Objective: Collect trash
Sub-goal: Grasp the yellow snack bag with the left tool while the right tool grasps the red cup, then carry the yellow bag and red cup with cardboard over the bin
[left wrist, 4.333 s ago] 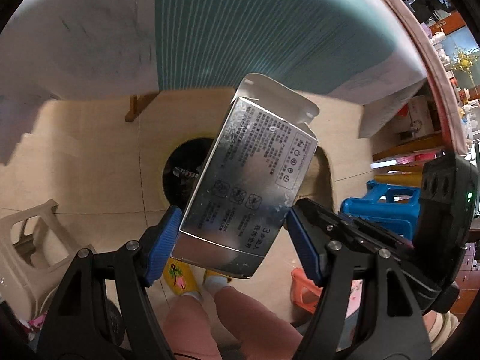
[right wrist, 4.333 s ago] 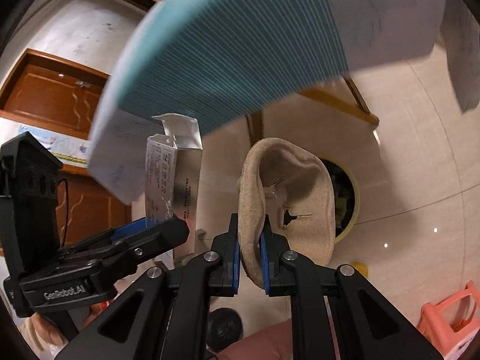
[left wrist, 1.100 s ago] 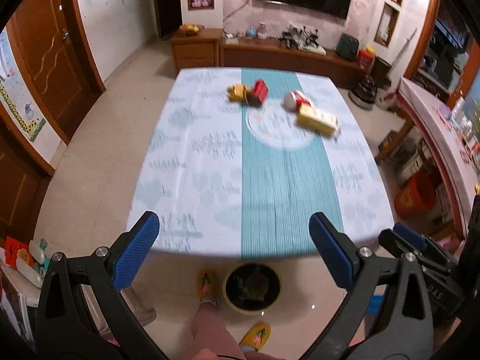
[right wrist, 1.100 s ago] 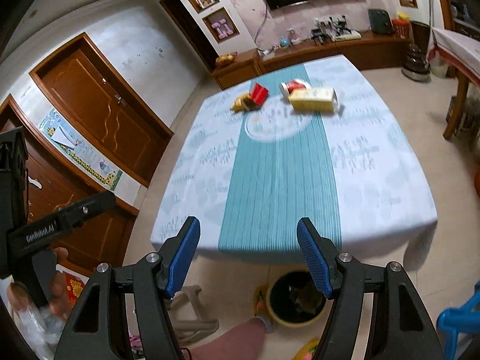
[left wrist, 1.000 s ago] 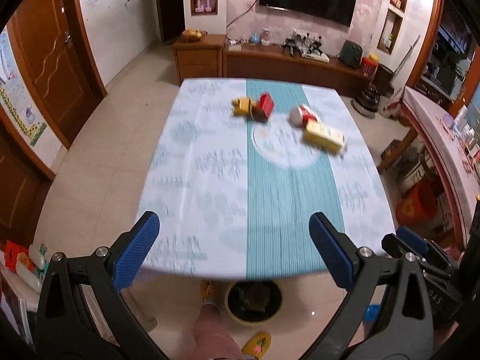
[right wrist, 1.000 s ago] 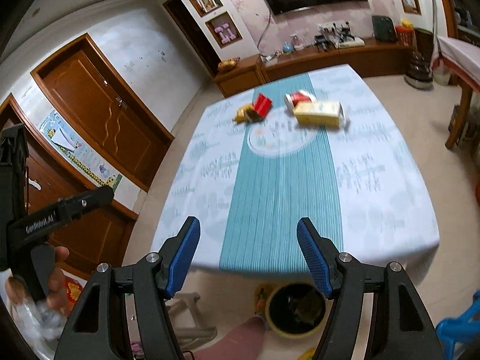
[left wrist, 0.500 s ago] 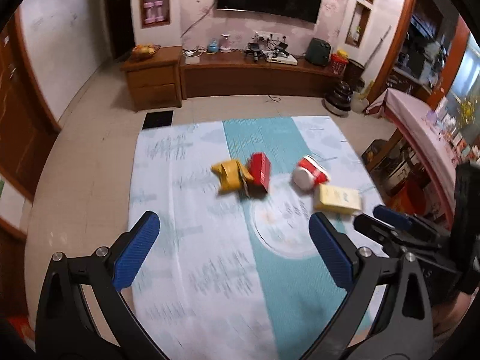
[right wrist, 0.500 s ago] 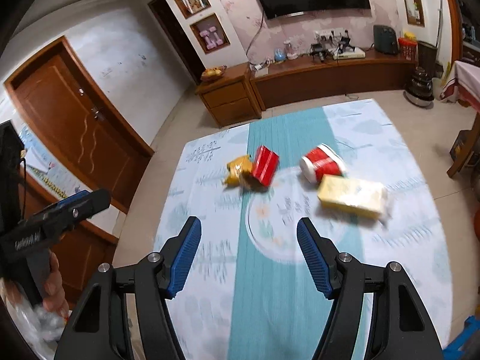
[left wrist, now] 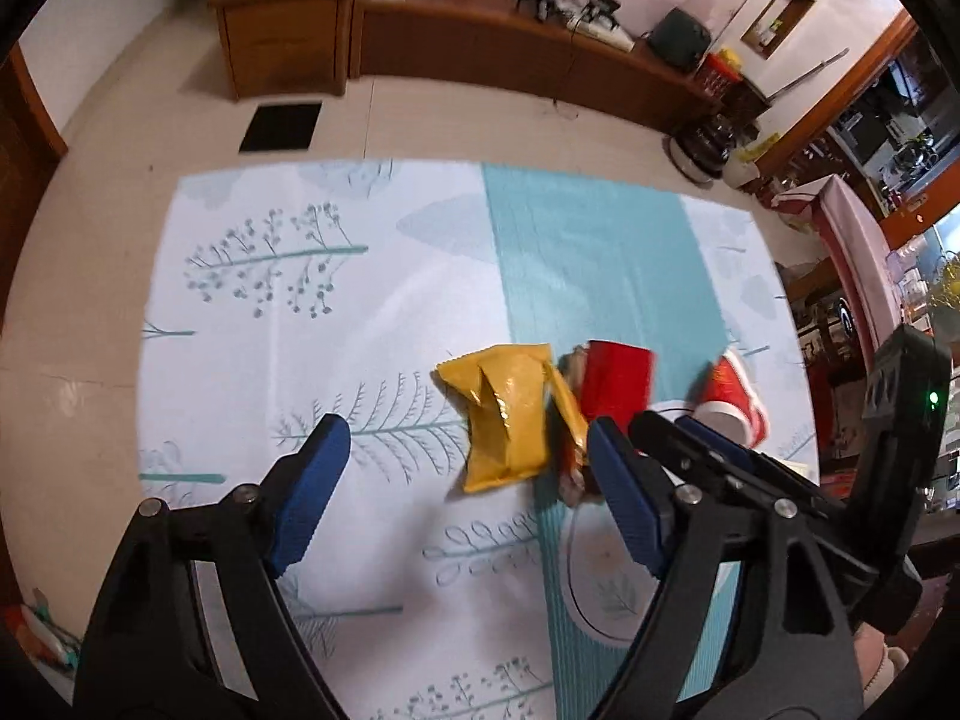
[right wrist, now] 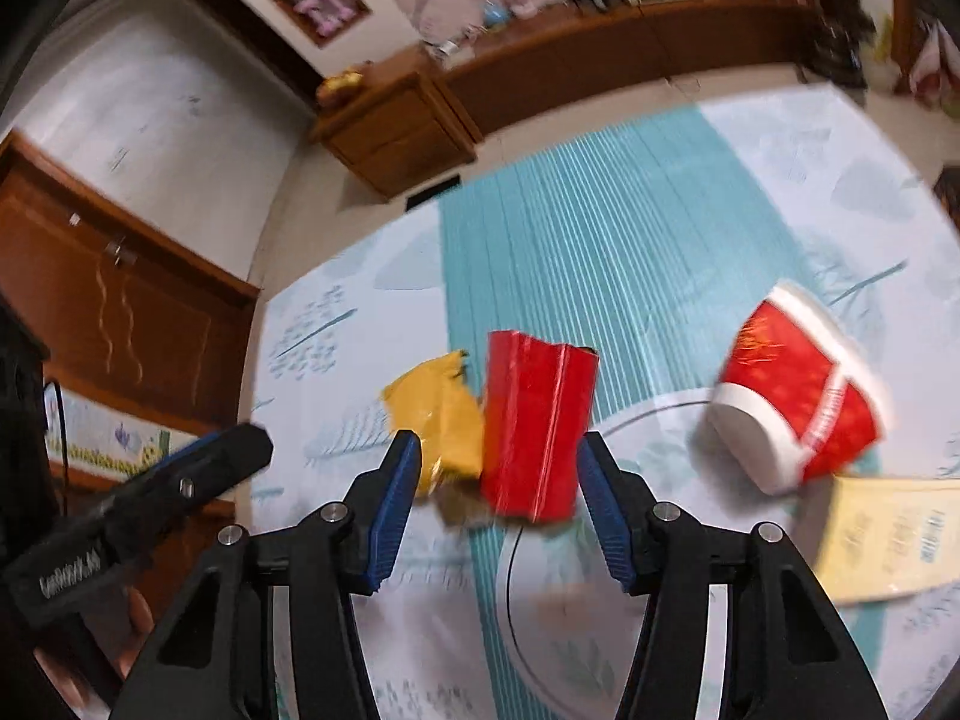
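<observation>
Your left gripper point(left wrist: 465, 489) is closing its jaws around the yellow wrapper point(left wrist: 507, 414) at centre frame without touching it, while your right gripper point(right wrist: 495, 501) is closing on the red packet point(right wrist: 537, 423) at centre, pads just clear.

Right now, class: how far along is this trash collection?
Done: nothing visible shows it. In hand: nothing yet; the left gripper closes around the yellow wrapper, the right gripper around the red packet. Left: those, the red cup and the pale yellow box.
</observation>
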Demonstrator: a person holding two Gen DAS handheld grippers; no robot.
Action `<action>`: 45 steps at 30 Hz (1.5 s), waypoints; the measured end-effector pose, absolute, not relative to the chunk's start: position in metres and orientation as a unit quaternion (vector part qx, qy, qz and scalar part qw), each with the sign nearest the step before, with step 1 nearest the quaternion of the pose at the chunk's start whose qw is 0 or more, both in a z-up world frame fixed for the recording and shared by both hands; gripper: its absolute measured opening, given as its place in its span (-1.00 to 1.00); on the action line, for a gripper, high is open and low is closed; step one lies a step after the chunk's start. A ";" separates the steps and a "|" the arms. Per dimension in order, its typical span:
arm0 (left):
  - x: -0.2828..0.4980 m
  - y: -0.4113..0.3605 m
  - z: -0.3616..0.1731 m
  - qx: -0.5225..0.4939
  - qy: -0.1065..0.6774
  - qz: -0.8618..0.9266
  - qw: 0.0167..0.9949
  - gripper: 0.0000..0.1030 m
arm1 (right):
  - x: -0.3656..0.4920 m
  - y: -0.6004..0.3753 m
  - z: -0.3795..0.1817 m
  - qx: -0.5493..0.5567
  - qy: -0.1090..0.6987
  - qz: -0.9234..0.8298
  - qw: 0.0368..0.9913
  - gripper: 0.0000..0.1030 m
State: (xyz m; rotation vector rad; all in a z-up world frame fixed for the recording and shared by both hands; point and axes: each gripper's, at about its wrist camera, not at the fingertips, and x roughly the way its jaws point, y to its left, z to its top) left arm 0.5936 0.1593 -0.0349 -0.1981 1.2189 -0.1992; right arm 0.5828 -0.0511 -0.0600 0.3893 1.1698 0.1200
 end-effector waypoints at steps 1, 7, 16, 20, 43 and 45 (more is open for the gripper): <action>0.594 0.159 -0.041 -0.096 0.574 -0.092 0.808 0.54 | 0.585 -0.054 -0.069 0.187 0.552 0.053 0.811 0.08; 0.605 0.154 -0.073 -0.125 0.596 -0.099 0.787 0.53 | 0.606 -0.055 -0.109 0.206 0.569 0.047 0.795 -0.29; 0.616 0.124 -0.100 -0.122 0.614 -0.113 0.772 0.37 | 0.596 -0.052 -0.121 0.203 0.569 0.041 0.796 -0.38; 0.611 0.114 -0.115 -0.119 0.631 -0.120 0.757 -0.07 | 0.590 -0.049 -0.121 0.184 0.568 0.039 0.801 -0.41; 0.388 0.067 -0.047 -0.071 0.595 -0.179 0.780 -0.81 | 0.386 -0.067 -0.090 0.124 0.555 0.038 0.822 -0.73; 0.357 0.066 -0.029 -0.079 0.586 -0.186 0.784 -0.81 | 0.354 -0.075 -0.079 0.111 0.549 0.043 0.827 -0.73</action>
